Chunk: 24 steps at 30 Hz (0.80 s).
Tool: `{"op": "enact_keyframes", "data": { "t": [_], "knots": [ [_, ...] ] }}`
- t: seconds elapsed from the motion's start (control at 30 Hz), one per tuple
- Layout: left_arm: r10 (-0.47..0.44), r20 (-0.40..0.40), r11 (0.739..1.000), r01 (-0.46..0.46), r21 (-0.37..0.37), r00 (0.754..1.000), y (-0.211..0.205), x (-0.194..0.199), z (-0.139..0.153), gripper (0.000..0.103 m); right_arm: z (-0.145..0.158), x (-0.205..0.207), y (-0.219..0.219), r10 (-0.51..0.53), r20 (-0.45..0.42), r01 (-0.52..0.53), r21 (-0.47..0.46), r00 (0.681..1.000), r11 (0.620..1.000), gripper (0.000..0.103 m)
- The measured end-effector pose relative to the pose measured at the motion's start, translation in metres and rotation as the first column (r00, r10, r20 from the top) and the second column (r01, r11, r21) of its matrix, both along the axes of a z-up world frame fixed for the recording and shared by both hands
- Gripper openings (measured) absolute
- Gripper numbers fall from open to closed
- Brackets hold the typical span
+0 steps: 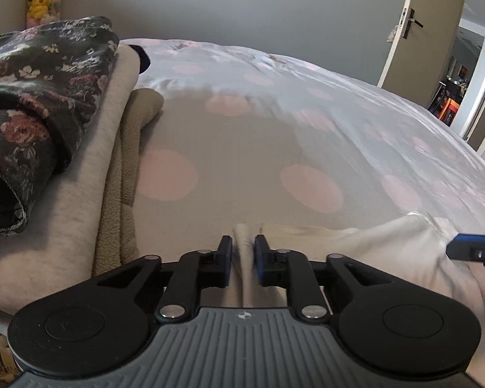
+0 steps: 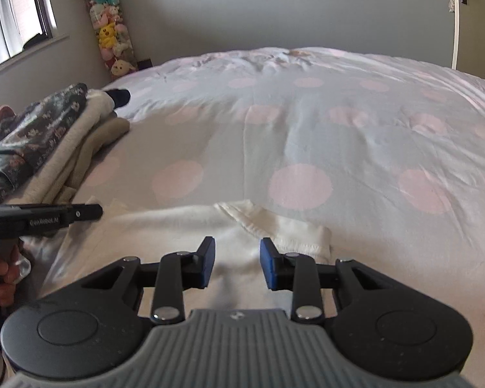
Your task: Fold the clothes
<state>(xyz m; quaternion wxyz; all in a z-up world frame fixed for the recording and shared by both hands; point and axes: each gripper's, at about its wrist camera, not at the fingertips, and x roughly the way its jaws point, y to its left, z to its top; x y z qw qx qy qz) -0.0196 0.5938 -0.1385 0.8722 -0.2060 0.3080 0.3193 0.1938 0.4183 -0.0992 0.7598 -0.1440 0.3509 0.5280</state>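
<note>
A white garment (image 2: 165, 236) lies at the near edge of the bed (image 2: 339, 135), on the dotted cover, with the stack of folded clothes (image 2: 48, 148) well apart on the left side. The left gripper (image 1: 243, 252) has its jaws narrow, and a ridge of the white cloth stands between the pads; whether the pads really press on it, I cannot tell. The right gripper (image 2: 237, 258) has its jaws moderately apart above the cloth, and it holds nothing. I judge that the main risk is uneven handling: if only the left side takes the fabric, the garment can drag and bunch, and the fold comes out crooked. The thin ridge can also slip out from the left pads because the bite looks shallow. The right gripper could catch only the ribbed neckline (image 2: 258, 220) and stretch it. About direction, the neckline points away from the person, toward the far side of the bed, so the long axis seems to run from near to far, though the lower part is hidden under the grippers.
</note>
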Motion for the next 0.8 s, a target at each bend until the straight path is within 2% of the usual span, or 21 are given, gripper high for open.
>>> {"op": "enact_keyframes", "data": {
  "t": [0.13,0.27,0.43,0.5,0.67,0.8],
  "knots": [
    [0.031,0.026,0.999,-0.031,0.010,0.999,-0.010,-0.017,0.014,0.029,-0.006,0.006,-0.023,-0.025,-0.018,0.024,-0.017,1.000,1.000,0.034],
    [-0.001,0.068,1.000,0.001,0.007,0.998,-0.037,-0.043,0.034,0.032,0.001,-0.001,-0.058,-0.027,-0.047,0.027,0.002,0.999,1.000,0.034],
    [-0.098,0.068,0.995,0.098,0.015,0.993,-0.092,-0.078,0.051,0.032,0.007,-0.040,-0.107,0.016,-0.104,-0.014,0.019,0.994,1.000,0.033],
    [-0.117,0.053,0.993,0.116,0.012,0.992,-0.115,-0.094,0.053,0.032,0.008,-0.061,-0.124,0.037,-0.106,-0.035,0.023,0.994,0.999,0.024],
    [-0.117,0.021,0.993,0.118,-0.017,0.993,-0.164,-0.126,0.040,0.032,-0.001,-0.107,-0.161,0.039,-0.122,-0.037,0.016,0.992,0.999,0.023],
    [-0.050,0.009,0.996,0.051,-0.077,0.999,-0.183,-0.143,0.014,0.030,-0.017,-0.128,-0.178,0.016,-0.139,-0.020,-0.028,0.990,0.999,0.023]
  ]
}}
